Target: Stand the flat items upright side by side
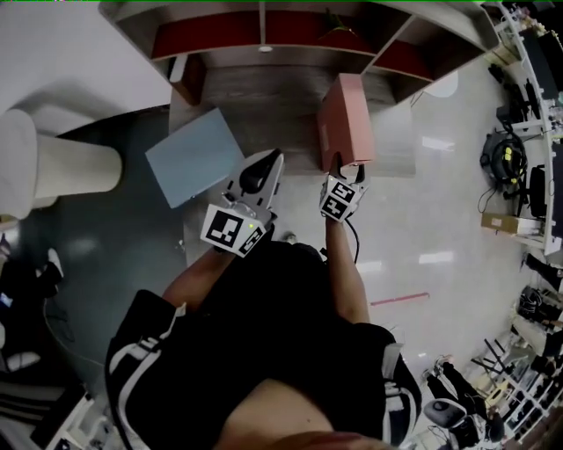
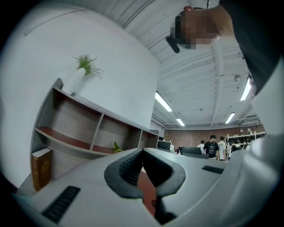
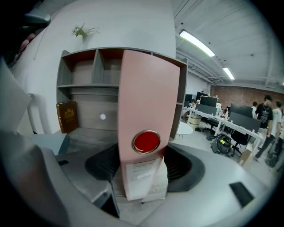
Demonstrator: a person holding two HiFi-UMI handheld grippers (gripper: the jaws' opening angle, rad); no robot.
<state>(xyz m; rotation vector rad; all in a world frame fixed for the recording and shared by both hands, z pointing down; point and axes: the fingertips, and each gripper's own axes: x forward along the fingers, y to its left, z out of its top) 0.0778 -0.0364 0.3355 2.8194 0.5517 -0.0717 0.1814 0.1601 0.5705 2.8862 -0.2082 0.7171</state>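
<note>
While the right gripper (image 3: 141, 170) clamps it, the pink binder (image 3: 148, 88) looks smooth.

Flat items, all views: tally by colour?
pink binder: 1
blue folder: 1
brown book: 1
Total: 3

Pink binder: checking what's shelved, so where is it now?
Head view, right of centre: the pink binder is held upright in the right gripper before the shelf unit, with the blue folder to its left.
</note>
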